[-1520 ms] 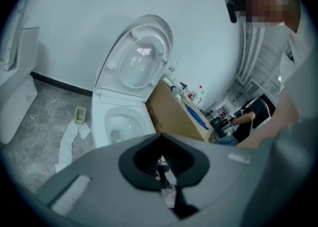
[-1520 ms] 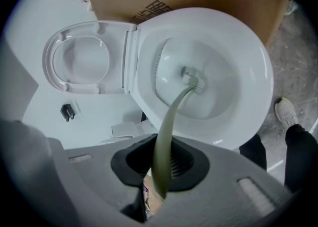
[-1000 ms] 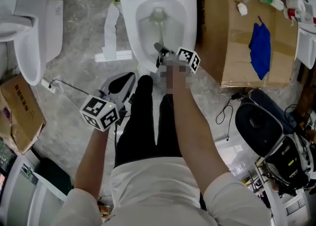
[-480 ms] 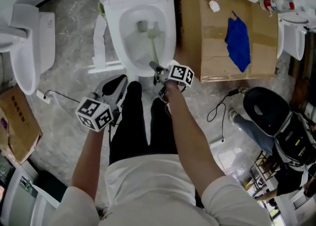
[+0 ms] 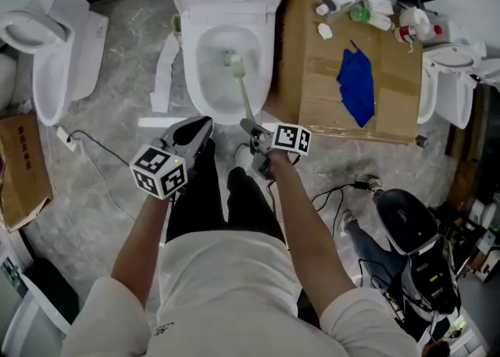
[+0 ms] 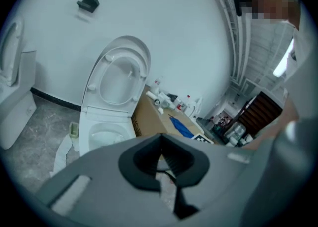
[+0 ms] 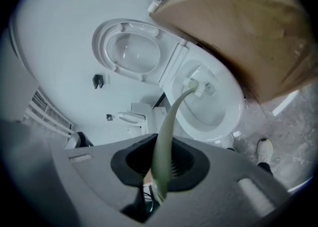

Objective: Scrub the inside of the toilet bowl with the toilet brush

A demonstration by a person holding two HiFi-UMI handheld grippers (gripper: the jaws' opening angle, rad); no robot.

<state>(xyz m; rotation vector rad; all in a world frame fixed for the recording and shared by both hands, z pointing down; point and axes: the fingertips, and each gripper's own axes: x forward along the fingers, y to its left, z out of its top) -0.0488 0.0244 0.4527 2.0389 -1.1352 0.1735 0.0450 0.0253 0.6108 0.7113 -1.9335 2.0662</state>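
The white toilet (image 5: 205,98) stands open, its lid (image 7: 131,49) raised against the wall. A pale green toilet brush (image 5: 237,67) has its head down inside the bowl (image 7: 218,116), near the middle. Its curved handle (image 7: 166,131) runs back to my right gripper (image 5: 256,133), which is shut on the handle's end just in front of the rim. My left gripper (image 5: 192,133) hangs shut and holds nothing, to the left of the bowl's front over the floor. In the left gripper view the bowl (image 6: 107,134) lies ahead beyond the gripper (image 6: 161,159).
A cardboard box (image 5: 312,90) stands tight against the toilet's right side, with bottles and a blue cloth (image 5: 356,86) on top. Another toilet (image 5: 55,58) is at the left. A white strip (image 5: 162,82) and a cable (image 5: 101,148) lie on the marble floor. Black gear (image 5: 410,226) sits at the lower right.
The brush head has swept from the back of the bowl toward its middle, with the right gripper still shut on the handle. The head camera has shifted; the left gripper stays low.
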